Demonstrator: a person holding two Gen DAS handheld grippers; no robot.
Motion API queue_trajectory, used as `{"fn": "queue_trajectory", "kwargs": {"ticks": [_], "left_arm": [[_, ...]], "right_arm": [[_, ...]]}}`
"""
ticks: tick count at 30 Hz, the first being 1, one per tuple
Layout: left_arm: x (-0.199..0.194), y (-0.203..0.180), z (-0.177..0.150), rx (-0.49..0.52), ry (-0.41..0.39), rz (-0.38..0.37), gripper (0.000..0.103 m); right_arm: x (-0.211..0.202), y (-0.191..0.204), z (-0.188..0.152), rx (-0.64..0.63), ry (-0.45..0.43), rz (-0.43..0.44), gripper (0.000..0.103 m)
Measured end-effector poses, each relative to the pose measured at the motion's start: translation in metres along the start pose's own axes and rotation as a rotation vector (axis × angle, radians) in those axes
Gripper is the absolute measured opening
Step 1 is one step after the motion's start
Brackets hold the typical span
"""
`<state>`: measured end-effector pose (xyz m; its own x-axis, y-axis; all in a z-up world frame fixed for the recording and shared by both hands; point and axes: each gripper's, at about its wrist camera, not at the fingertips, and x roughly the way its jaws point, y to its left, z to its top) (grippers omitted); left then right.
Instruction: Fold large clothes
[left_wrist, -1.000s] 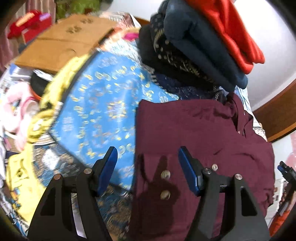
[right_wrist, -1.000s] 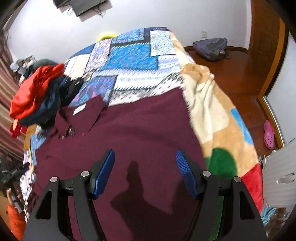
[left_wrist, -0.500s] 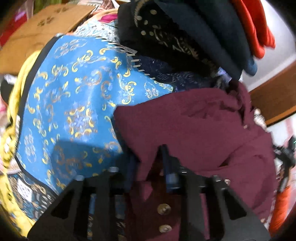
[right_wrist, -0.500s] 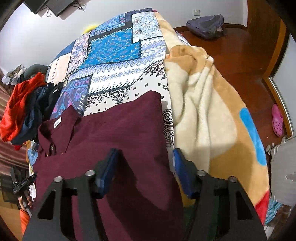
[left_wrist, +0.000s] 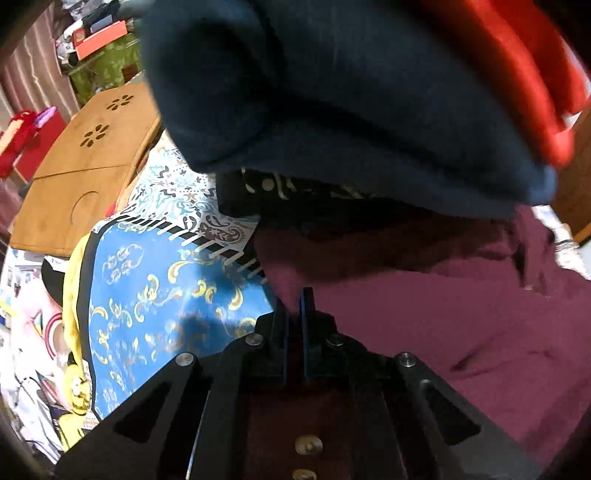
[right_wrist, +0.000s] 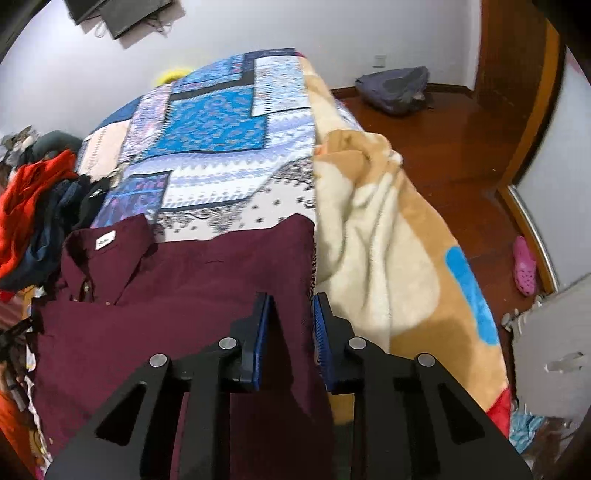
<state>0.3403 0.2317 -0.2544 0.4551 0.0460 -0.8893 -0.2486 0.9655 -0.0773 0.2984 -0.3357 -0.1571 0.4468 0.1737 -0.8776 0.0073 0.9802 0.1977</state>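
1. lying spread on the bed, the maroon shirt (right_wrist: 177, 314) has its collar and white label toward the far left, its right edge beside the cream blanket (right_wrist: 388, 258).
2. the left gripper (left_wrist: 293, 306) has its jaws pressed together on the shirt's left edge, cloth pinched between the blue pads, two buttons showing below.
3. the right gripper (right_wrist: 291, 325) straddles the shirt's right edge; its jaws have just been closing, a gap remains and the pads do not yet press the cloth.
4. a heap of dark blue and red clothes (left_wrist: 351, 110) sits just beyond the collar.
5. a blue patterned quilt (right_wrist: 221, 122) covers the far bed.
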Motion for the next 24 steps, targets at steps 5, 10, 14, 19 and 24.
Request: {"fn": "queue_trajectory", "kwargs": {"ticks": [5, 10, 14, 19, 24], "left_arm": [[-0.013, 0.000, -0.014, 0.017, -0.018, 0.000, 0.004], [-0.050, 0.010, -0.034, 0.046, -0.033, -0.016, 0.011], [-0.086, 0.014, -0.057, 0.079, -0.060, 0.012, 0.048], [-0.109, 0.021, -0.084, 0.088, -0.068, -0.004, 0.059], [-0.116, 0.028, -0.117, 0.041, -0.008, -0.045, 0.059]], "right_arm": [[-0.017, 0.000, -0.005, -0.011, 0.019, 0.008, 0.022], [-0.053, 0.006, -0.020, -0.069, -0.020, 0.024, 0.040], [-0.087, 0.008, -0.039, -0.088, -0.085, 0.054, 0.054], [-0.107, 0.004, -0.066, -0.060, -0.095, 0.096, 0.054], [-0.106, -0.002, -0.098, -0.015, -0.047, 0.114, 0.054]]}}
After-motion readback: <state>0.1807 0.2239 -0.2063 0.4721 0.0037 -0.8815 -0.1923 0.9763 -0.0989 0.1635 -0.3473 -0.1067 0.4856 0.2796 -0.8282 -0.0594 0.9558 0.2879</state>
